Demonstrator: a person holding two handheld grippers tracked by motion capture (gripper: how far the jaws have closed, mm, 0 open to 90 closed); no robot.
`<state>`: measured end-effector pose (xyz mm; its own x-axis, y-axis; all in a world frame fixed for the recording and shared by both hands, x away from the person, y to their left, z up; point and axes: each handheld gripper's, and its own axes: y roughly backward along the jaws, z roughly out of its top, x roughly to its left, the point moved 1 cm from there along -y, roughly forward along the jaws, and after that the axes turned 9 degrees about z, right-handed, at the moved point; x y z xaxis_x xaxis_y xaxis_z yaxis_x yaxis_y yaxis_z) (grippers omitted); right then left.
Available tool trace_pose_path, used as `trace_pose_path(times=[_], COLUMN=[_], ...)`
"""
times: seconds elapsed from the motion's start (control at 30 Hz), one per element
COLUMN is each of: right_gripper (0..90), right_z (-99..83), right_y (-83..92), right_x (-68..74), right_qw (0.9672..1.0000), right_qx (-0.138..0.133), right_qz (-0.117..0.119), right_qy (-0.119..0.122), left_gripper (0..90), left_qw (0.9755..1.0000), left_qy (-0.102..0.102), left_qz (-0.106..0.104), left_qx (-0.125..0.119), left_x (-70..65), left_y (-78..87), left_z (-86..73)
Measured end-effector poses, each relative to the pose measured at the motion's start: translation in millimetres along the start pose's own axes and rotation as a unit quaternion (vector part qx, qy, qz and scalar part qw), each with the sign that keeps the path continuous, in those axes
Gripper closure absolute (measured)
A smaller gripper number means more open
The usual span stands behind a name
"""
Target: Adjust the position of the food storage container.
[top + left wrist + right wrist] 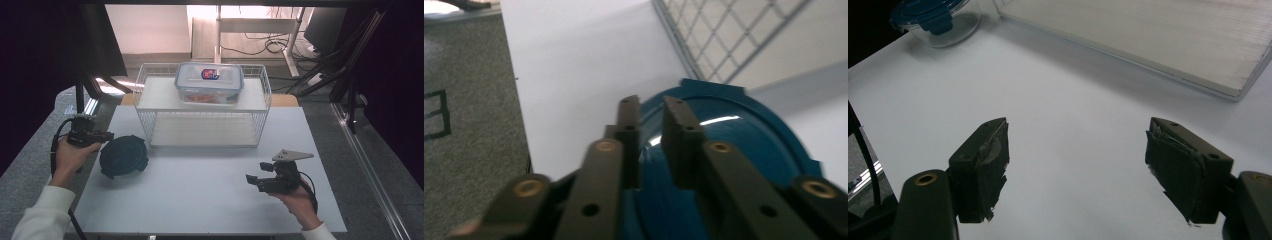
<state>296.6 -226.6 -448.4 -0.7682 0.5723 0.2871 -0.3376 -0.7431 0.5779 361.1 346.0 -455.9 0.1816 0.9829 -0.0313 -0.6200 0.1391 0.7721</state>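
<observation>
A round glass container with a dark teal lid (124,156) stands on the white table (200,200), left of centre. My left gripper (111,135) reaches it from the left at the lid's upper left rim. In the left gripper view its jaws (651,107) stand almost together, with the teal lid's (744,140) rim in the narrow gap. My right gripper (256,172) hovers low over bare table at the front right. Its jaws (1075,150) are wide apart with nothing between them. The round container (935,17) lies far ahead of them.
A white wire rack (260,125) stands at the back centre, its lower board (1148,35) resting on the table. On its upper shelf sits a clear rectangular box (209,82) with a snap lid and orange contents. Grey floor borders the table on both sides.
</observation>
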Motion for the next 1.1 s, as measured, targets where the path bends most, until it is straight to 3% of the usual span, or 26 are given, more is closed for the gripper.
trace_pose_path(times=[0.2,0.37,0.5,0.73,0.8,1.1], right_gripper=[25.4,25.4,25.4,25.4,25.4,25.4], right_z=[-1.5,-2.7,-3.6,-4.4,-4.5,-4.7], right_y=[-1.4,-3.5,-5.3,-5.8,-6.0,-8.1], right_x=[-1.8,-2.0,-3.2,-4.7,-4.8,-4.9], right_qw=[1.0,1.0,1.0,0.9999,0.9999,0.9999], right_qx=[0.002,0.004,0.006,0.008,0.008,0.009], right_qz=[0.0,0.0,0.0,-0.001,-0.002,-0.001], right_qy=[-0.002,-0.002,-0.005,-0.008,-0.009,-0.009], left_gripper=[89.4,89.9,90.0,90.0,90.0,90.0], left_qw=[0.9994,0.998,0.9963,0.994,0.9942,0.9947], left_qy=[-0.002,0.004,-0.006,-0.016,-0.013,-0.007], left_qz=[0.024,0.044,0.05,0.032,0.015,0.005], left_qx=[0.023,0.046,0.069,0.104,0.105,0.102], left_x=[13.0,23.4,27.5,32.2,31.8,30.6], left_y=[-13.7,-25.8,-33.0,-40.7,-42.0,-40.5], left_z=[2.2,-0.7,-3.5,-13.2,-14.8,-18.0])
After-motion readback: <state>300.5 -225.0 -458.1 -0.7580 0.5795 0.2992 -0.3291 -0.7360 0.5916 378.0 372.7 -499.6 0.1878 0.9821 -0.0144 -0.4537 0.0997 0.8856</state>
